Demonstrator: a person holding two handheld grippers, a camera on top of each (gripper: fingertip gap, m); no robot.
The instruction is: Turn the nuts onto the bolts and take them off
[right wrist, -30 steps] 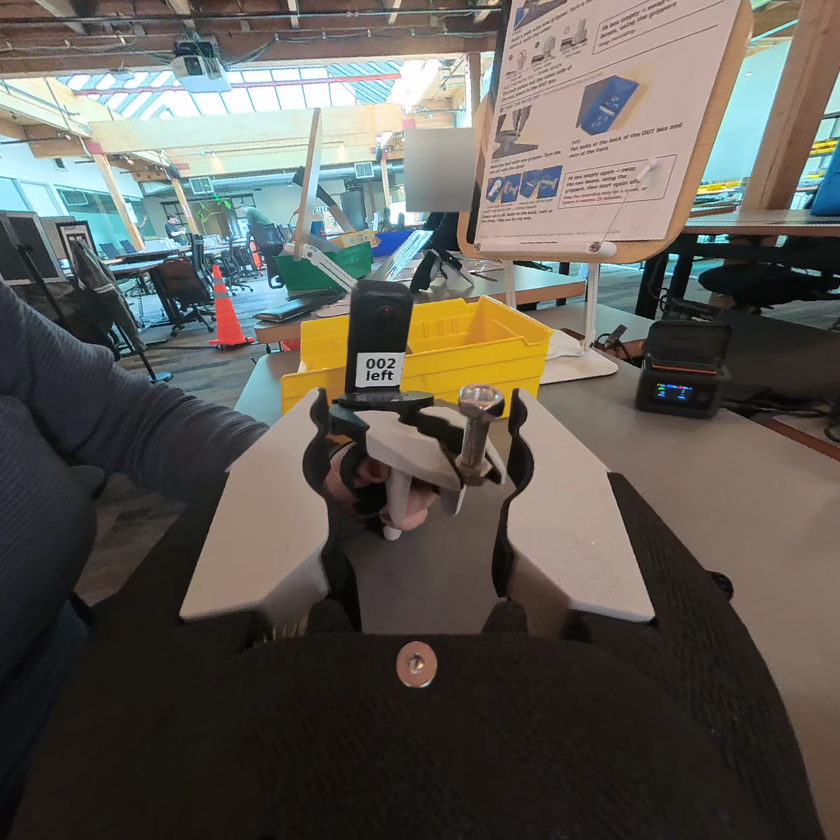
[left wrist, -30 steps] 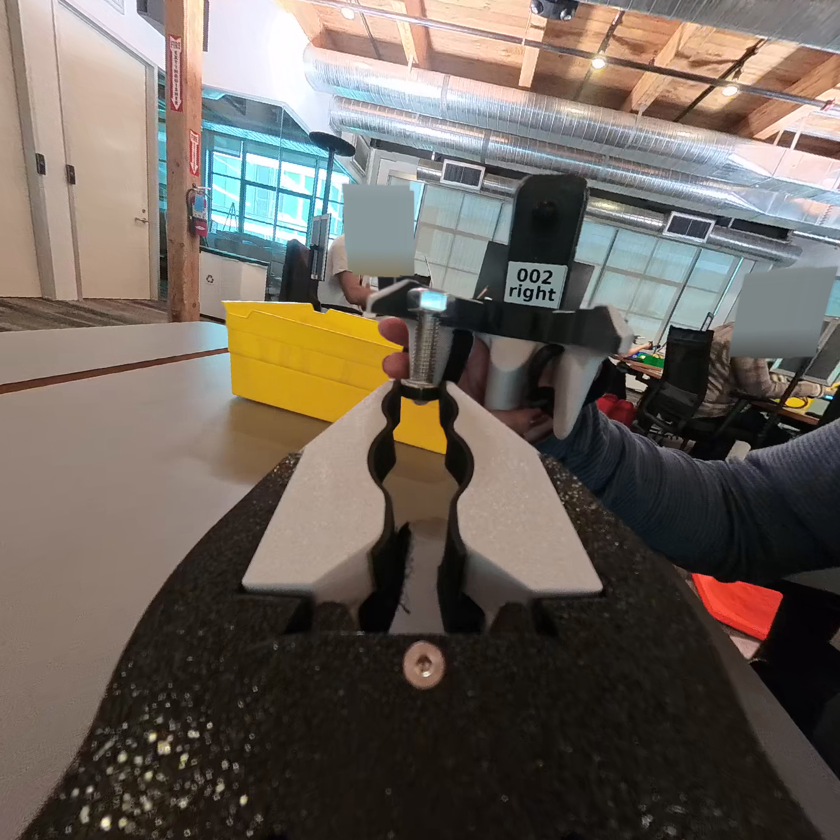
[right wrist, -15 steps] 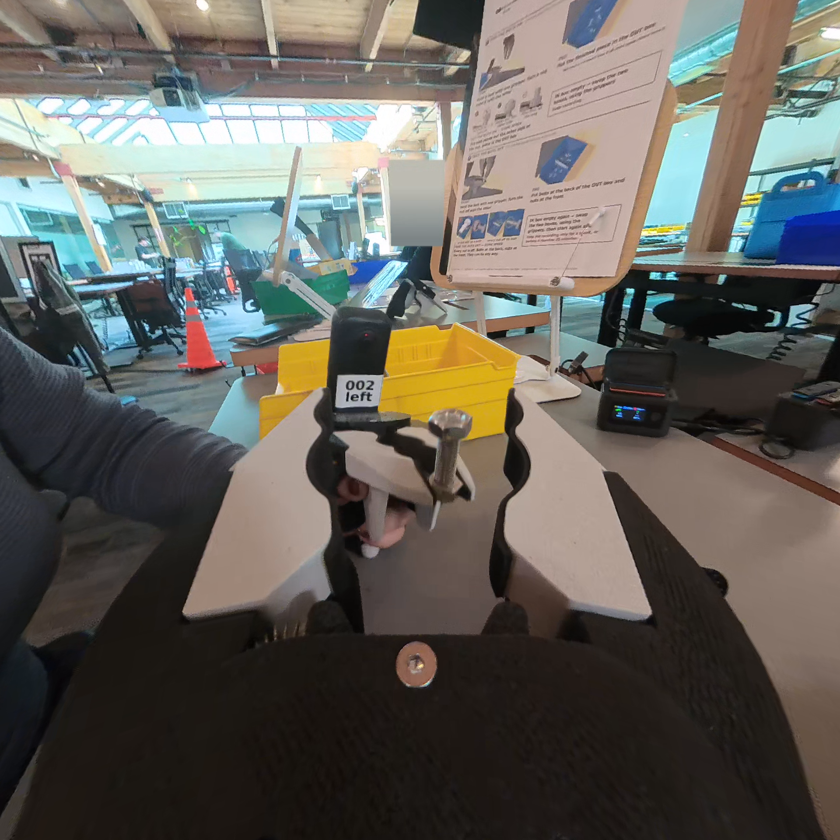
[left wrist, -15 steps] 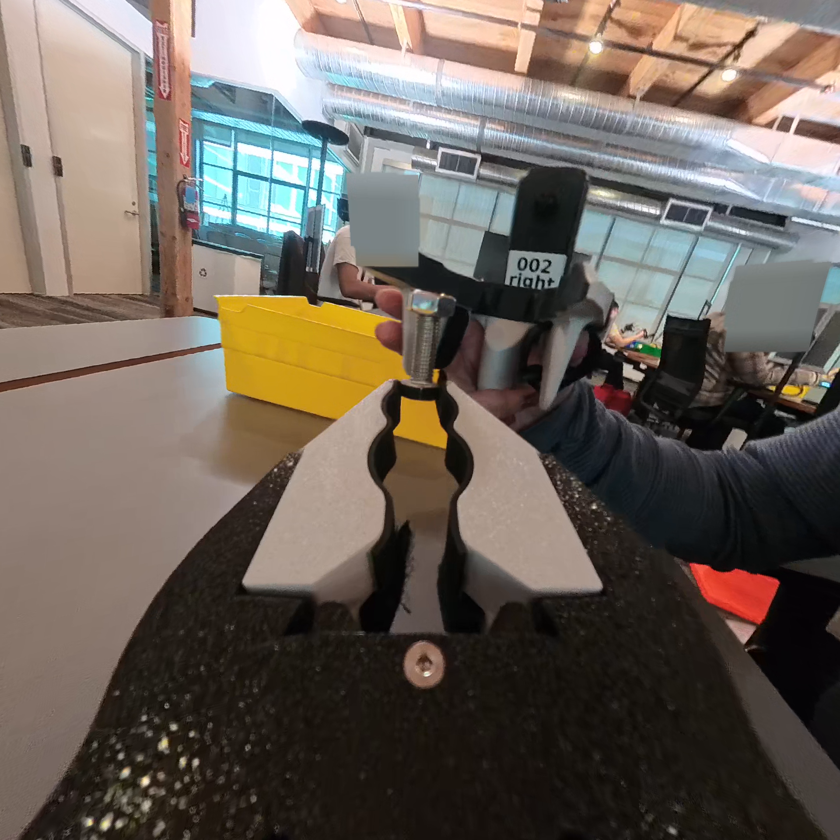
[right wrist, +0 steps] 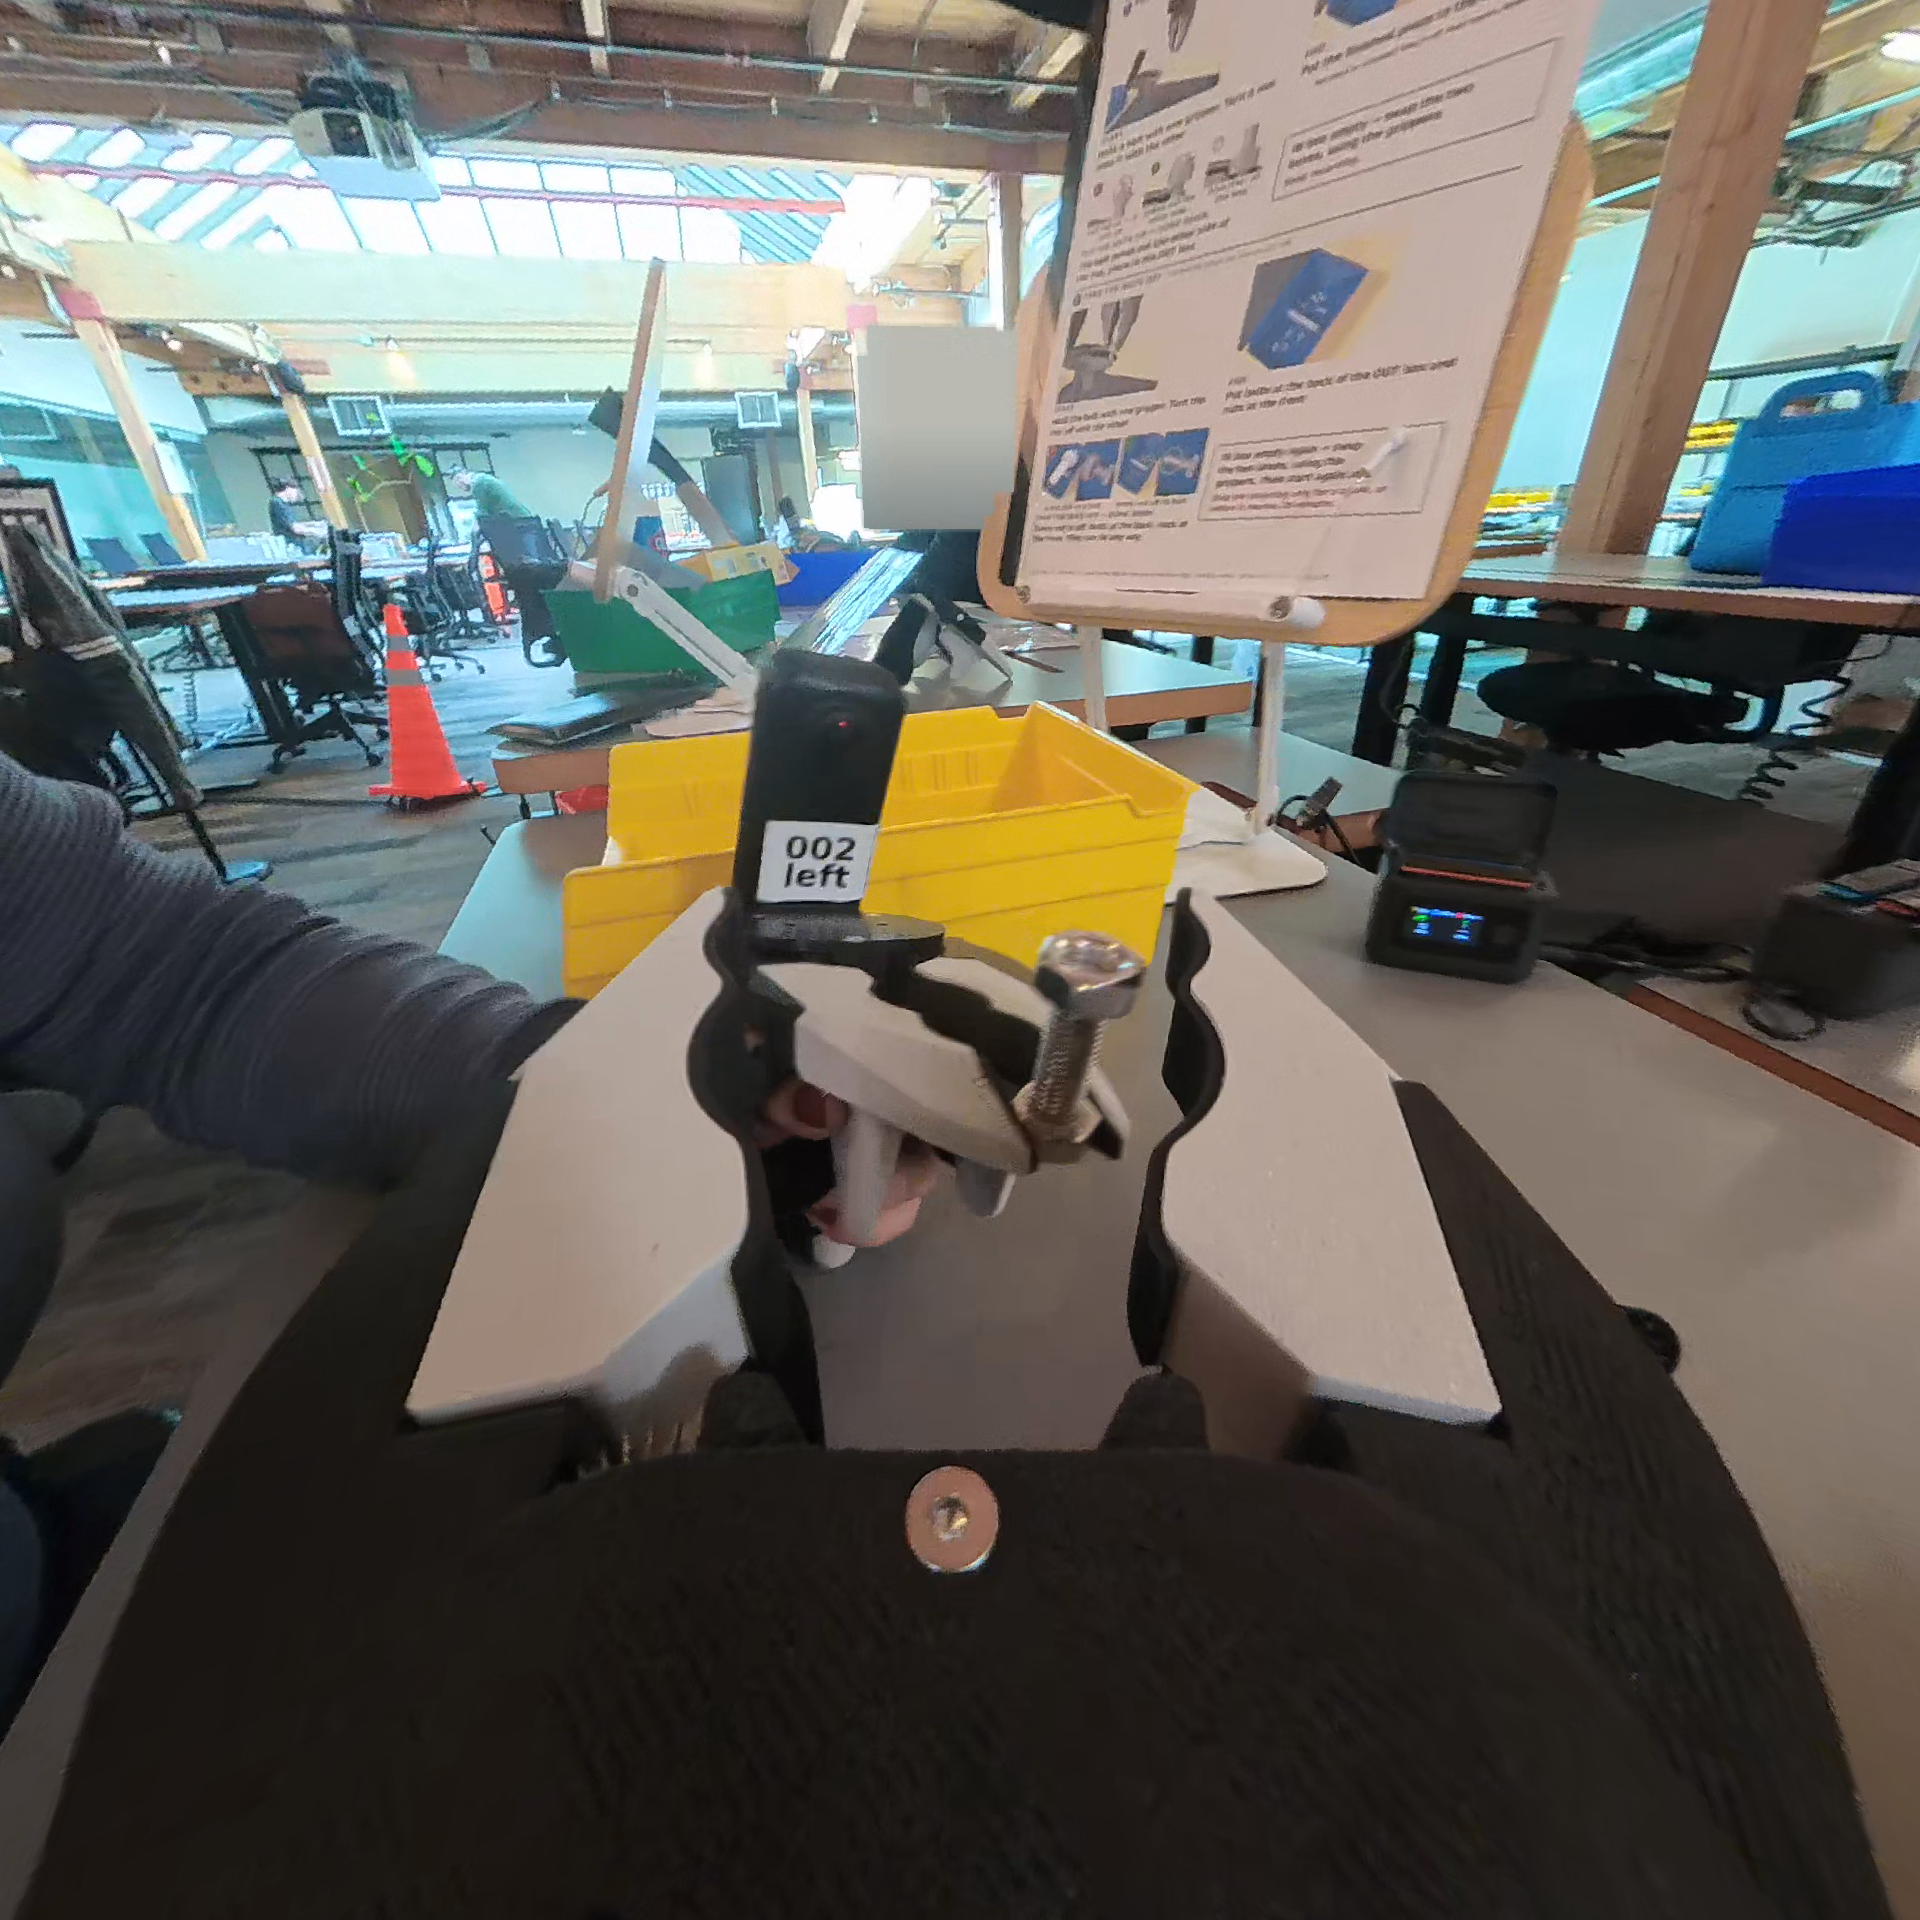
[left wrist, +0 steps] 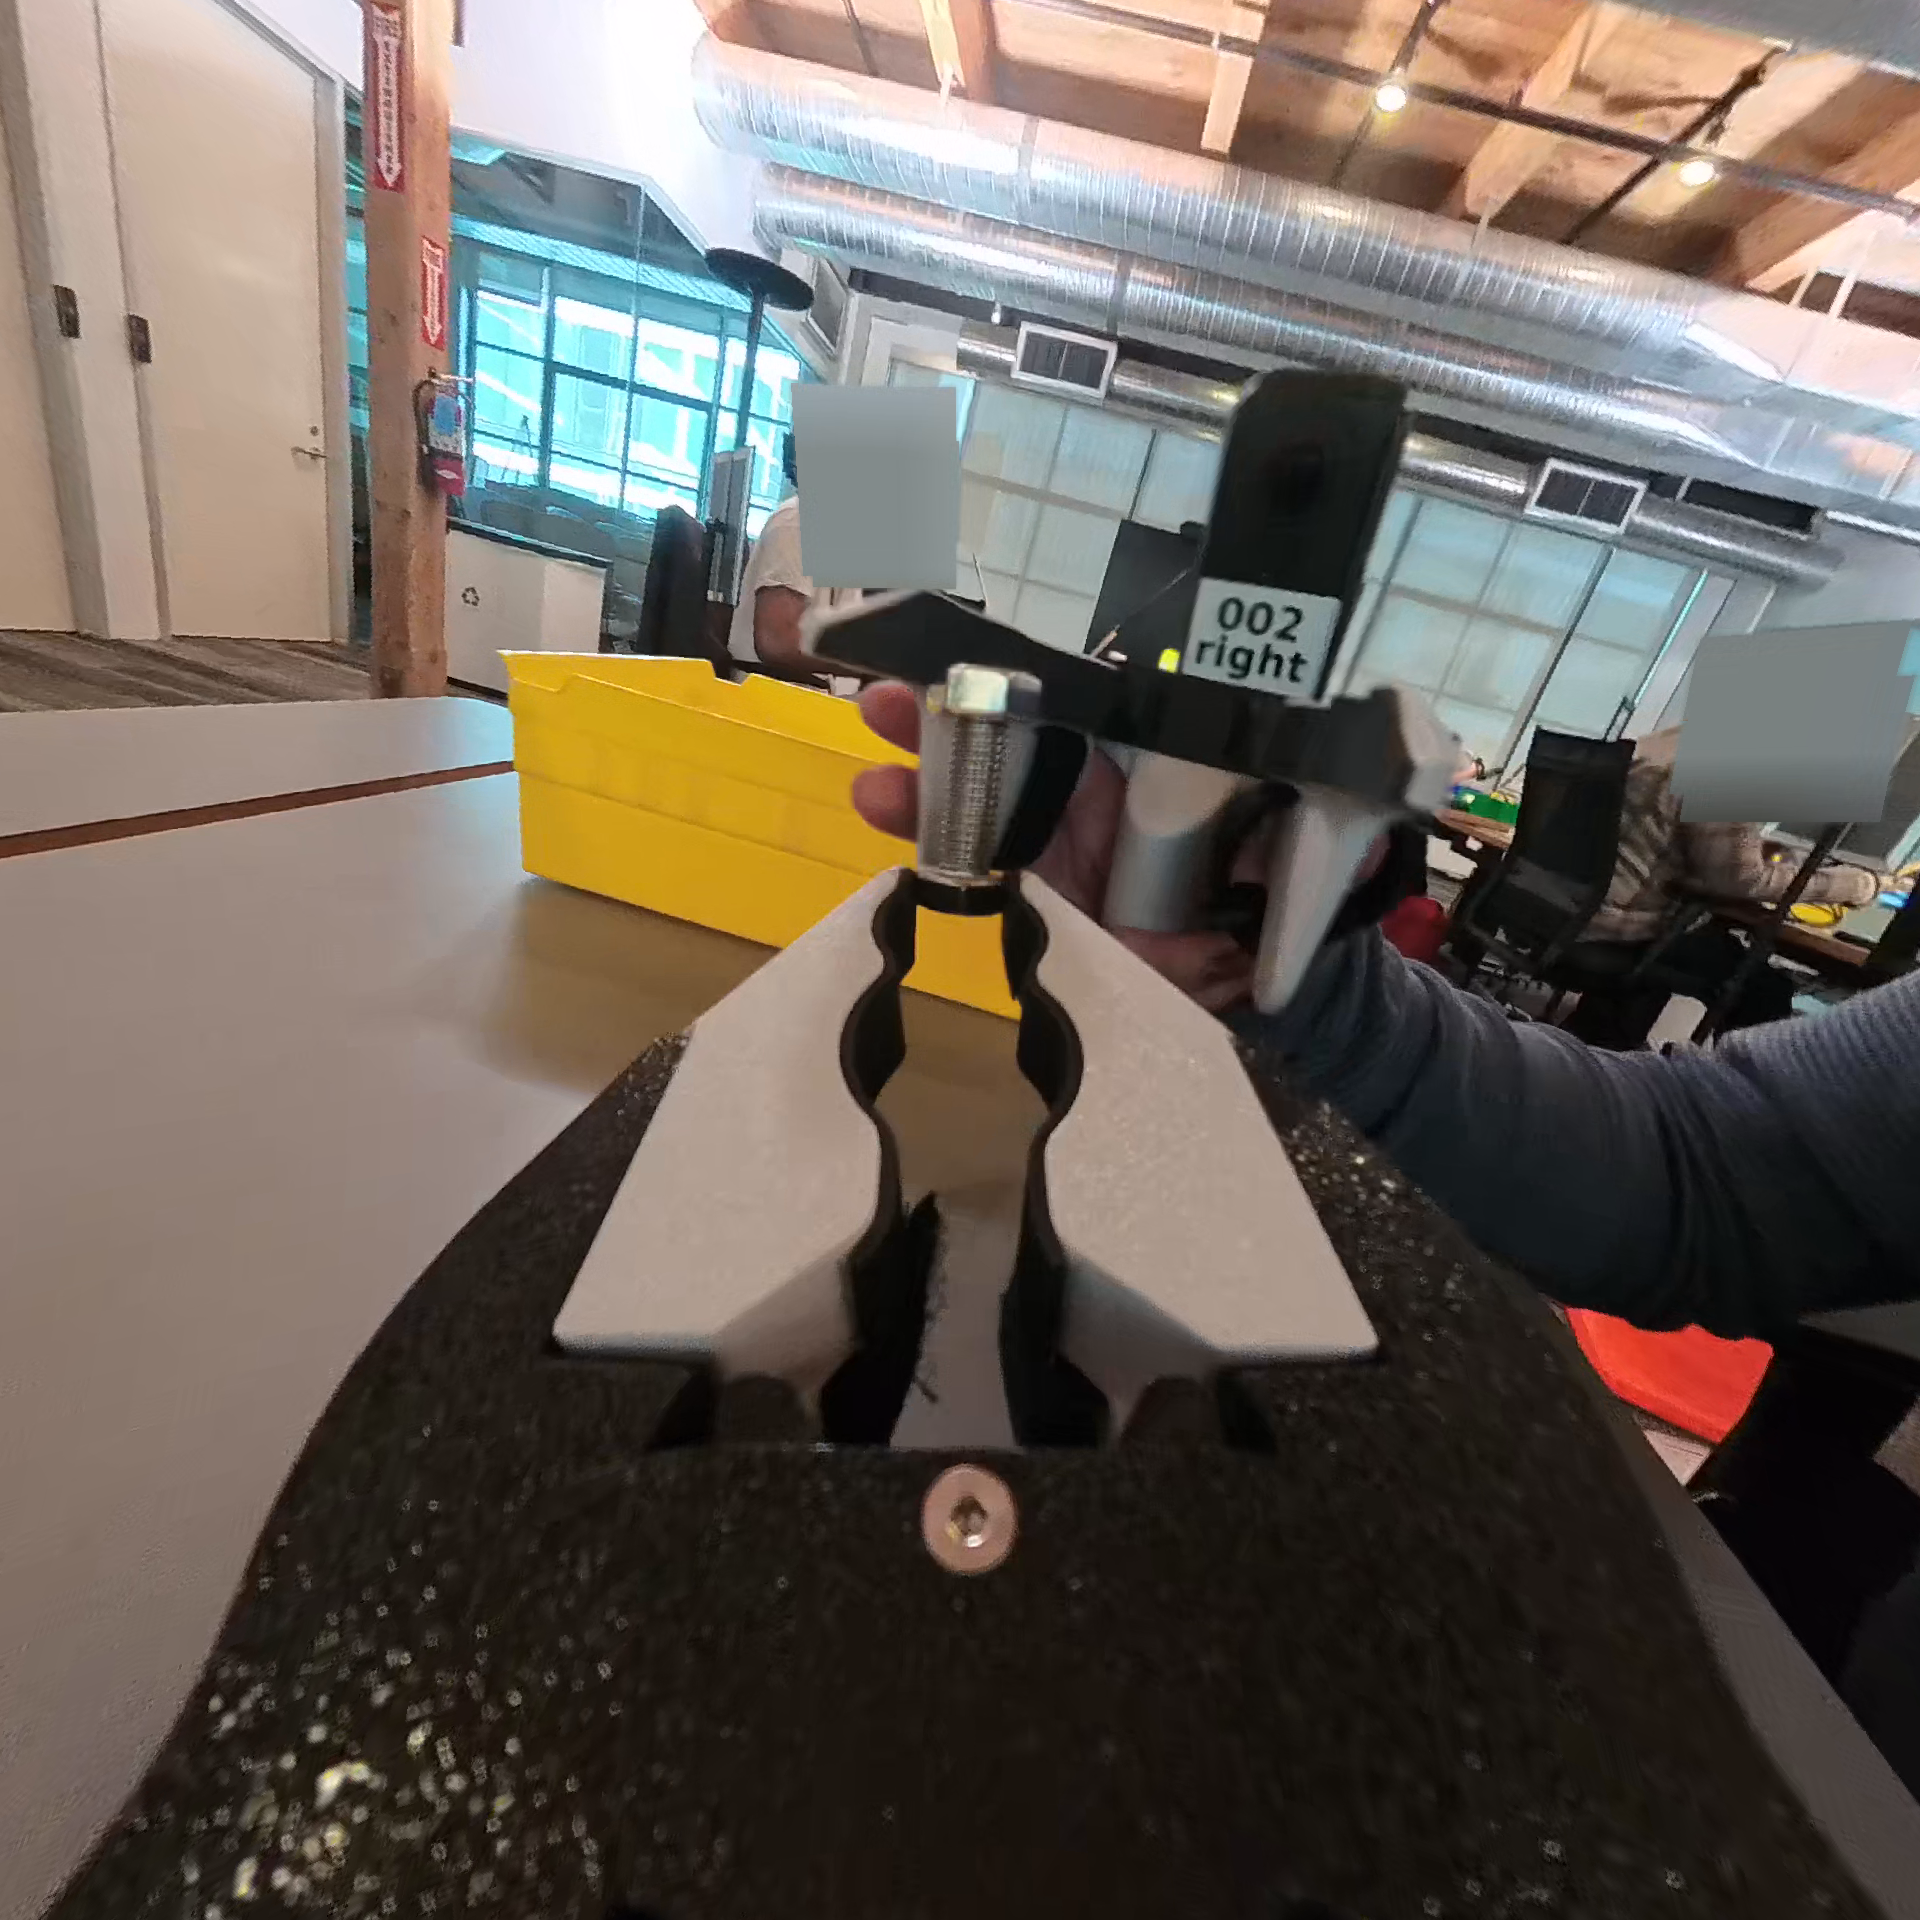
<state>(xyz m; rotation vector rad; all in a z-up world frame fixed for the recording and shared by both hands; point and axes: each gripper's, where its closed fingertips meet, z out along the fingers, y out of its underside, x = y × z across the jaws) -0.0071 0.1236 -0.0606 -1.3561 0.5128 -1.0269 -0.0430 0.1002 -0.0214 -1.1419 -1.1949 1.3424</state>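
Observation:
A silver bolt [left wrist: 966, 790] stands head up, a little tilted, in my left gripper [left wrist: 961, 904], which is shut on its lower end. In the right wrist view the bolt [right wrist: 1075, 1039] leans, and a nut seems to sit where the left gripper [right wrist: 1070, 1143] pinches it. My right gripper [right wrist: 956, 935] is open, with its jaws wide apart on either side of the bolt and not touching it. In the left wrist view the right gripper [left wrist: 1122, 707] is level with the bolt head, just behind it.
A yellow bin [left wrist: 707, 790] stands on the grey table [left wrist: 260, 1039] behind the grippers; it also shows in the right wrist view [right wrist: 1039, 821]. An instruction board on a stand [right wrist: 1299, 312] and a small black device [right wrist: 1455, 904] are at the right. Blue sleeves [right wrist: 208, 1018] reach in. The grippers' ends are close to 5 centimeters from one another. The small black device [right wrist: 1455, 904] is about 30 centimeters from my right fingertips.
The right gripper has stayed open around the bolt head and tilted a little. The bolt now leans slightly. The left gripper has kept its hold.

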